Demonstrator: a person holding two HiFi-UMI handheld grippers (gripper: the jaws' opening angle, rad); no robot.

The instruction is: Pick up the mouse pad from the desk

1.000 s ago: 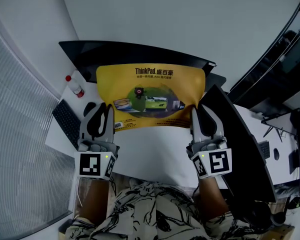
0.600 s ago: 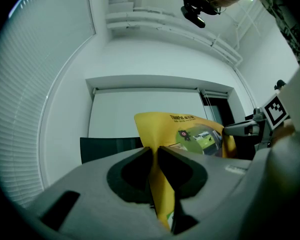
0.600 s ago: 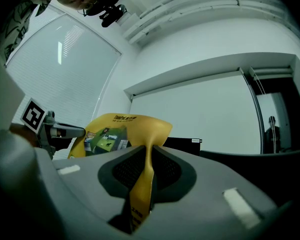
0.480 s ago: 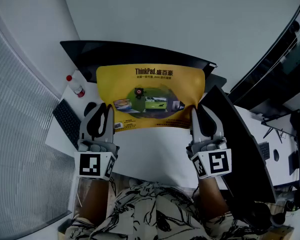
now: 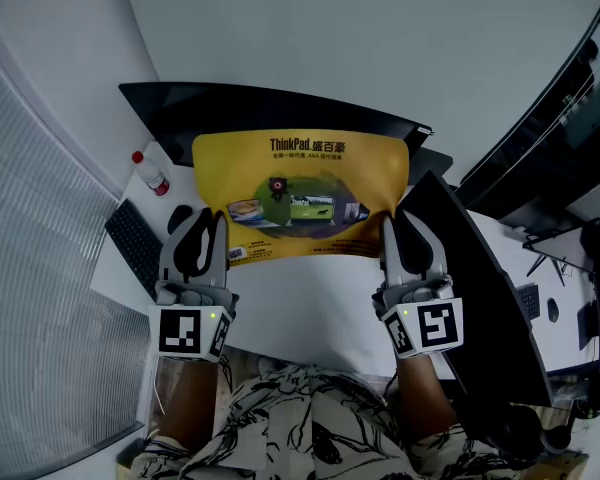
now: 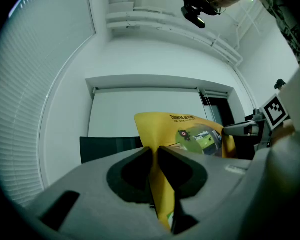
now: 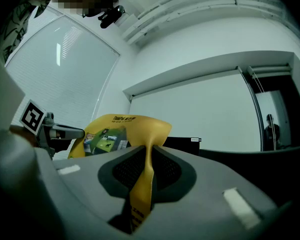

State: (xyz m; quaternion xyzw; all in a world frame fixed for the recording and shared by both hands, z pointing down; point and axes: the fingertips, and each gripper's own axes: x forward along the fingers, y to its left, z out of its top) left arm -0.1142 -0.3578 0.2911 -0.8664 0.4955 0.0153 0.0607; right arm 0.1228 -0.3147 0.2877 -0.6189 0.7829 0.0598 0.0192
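Observation:
The yellow mouse pad (image 5: 300, 193) with printed pictures hangs in the air above the white desk (image 5: 310, 308), stretched between both grippers. My left gripper (image 5: 218, 218) is shut on its lower left corner, and my right gripper (image 5: 388, 220) is shut on its lower right corner. In the left gripper view the yellow mouse pad (image 6: 162, 184) runs pinched between the left gripper (image 6: 155, 151) jaws. In the right gripper view the mouse pad (image 7: 142, 184) is clamped the same way in the right gripper (image 7: 149, 149), with its far edge curling up.
A dark monitor (image 5: 270, 113) stands behind the pad and another dark screen (image 5: 480, 298) on the right. A keyboard (image 5: 135, 243), a black mouse (image 5: 178, 216) and a small red-capped bottle (image 5: 150, 173) lie at the left. Window blinds (image 5: 40, 268) run along the left.

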